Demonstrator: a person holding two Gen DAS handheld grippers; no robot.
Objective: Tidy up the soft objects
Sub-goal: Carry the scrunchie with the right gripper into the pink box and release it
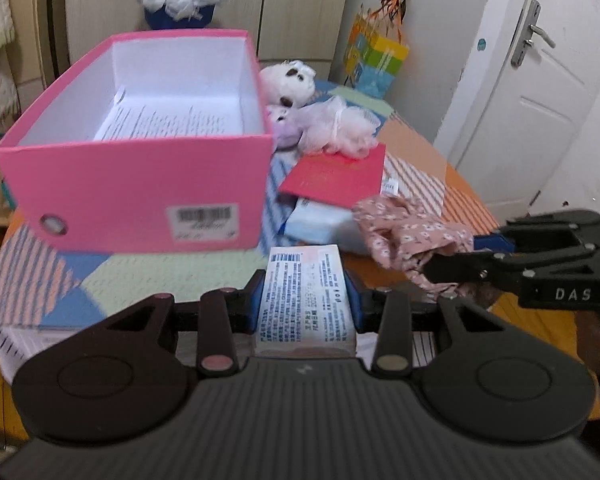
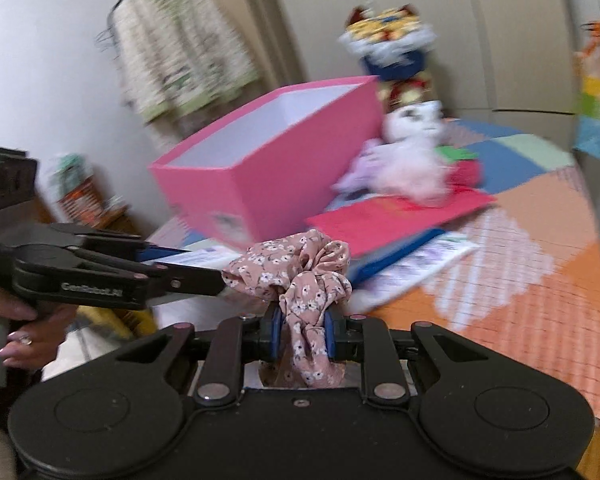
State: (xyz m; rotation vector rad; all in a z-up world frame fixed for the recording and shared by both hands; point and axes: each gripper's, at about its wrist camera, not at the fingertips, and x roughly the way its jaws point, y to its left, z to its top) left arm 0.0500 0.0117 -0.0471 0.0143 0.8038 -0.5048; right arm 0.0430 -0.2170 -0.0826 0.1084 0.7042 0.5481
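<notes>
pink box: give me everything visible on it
The pink box is a lidless cardboard shoebox, pink outside, white inside. It sits upright on the patchwork tablecloth, open side up. A printed paper sheet lies on its floor; otherwise it looks empty. The near end wall has a barcode sticker and a round eyelet hole. Plush toys sit beside its right wall.

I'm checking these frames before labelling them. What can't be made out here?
- Left wrist view: the pink box floor is partly hidden by its near wall; the label print on the packet in the left claw is too small.
- Right wrist view: motion blur smears the plush toys; the box's inside is hidden.
</notes>
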